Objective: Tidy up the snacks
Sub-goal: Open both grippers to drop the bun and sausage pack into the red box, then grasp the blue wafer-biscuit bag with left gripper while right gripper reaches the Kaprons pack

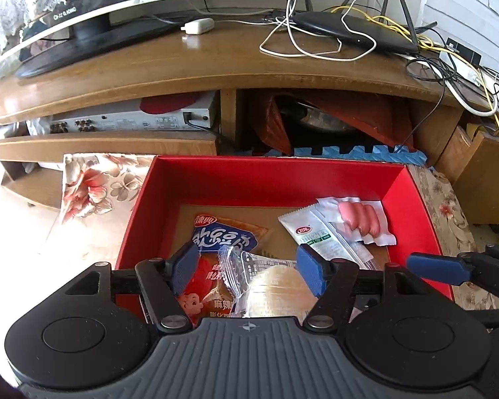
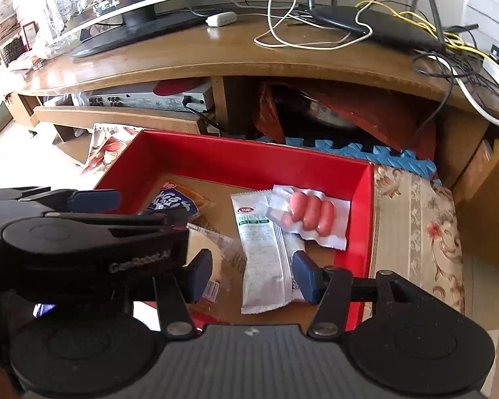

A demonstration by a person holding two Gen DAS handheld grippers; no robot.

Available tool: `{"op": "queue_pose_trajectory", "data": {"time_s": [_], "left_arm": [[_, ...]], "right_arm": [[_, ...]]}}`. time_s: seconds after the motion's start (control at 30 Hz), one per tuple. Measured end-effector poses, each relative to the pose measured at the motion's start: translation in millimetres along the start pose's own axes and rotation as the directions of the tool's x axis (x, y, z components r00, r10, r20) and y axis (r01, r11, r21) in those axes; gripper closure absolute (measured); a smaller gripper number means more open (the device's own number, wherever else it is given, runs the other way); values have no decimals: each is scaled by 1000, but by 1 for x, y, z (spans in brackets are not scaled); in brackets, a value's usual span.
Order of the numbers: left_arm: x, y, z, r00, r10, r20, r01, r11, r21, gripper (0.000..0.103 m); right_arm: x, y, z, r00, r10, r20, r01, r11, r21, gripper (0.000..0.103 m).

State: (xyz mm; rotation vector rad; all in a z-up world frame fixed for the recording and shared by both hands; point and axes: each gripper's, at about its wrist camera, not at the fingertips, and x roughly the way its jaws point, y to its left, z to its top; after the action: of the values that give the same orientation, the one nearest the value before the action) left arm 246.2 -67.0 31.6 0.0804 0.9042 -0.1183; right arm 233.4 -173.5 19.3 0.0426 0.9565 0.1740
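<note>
A red box (image 1: 266, 179) (image 2: 249, 156) holds several snacks: a blue and red snack bag (image 1: 216, 236) (image 2: 173, 199), a clear-wrapped round pastry (image 1: 276, 286) (image 2: 206, 246), a white sachet (image 1: 319, 232) (image 2: 262, 252) and a pack of pink sausages (image 1: 359, 219) (image 2: 309, 212). My left gripper (image 1: 249, 266) is open over the box, its fingers either side of the pastry, not touching it. My right gripper (image 2: 252, 272) is open with its fingers either side of the white sachet's near end.
The box sits on a floral cloth (image 2: 415, 206) (image 1: 89, 183) in front of a wooden TV stand (image 1: 216, 63) with a TV, a router (image 1: 356, 30) and loose cables. A blue foam mat (image 1: 359, 154) lies behind the box.
</note>
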Motion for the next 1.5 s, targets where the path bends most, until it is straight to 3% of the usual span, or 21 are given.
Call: {"op": "queue_pose_trajectory", "data": {"time_s": [1.5], "left_arm": [[-43,14,-40,1000,-2,18,2,1000,19,25]], "right_arm": [[-26,23,-35,999,47,-12,-47,998,-31,50]]}}
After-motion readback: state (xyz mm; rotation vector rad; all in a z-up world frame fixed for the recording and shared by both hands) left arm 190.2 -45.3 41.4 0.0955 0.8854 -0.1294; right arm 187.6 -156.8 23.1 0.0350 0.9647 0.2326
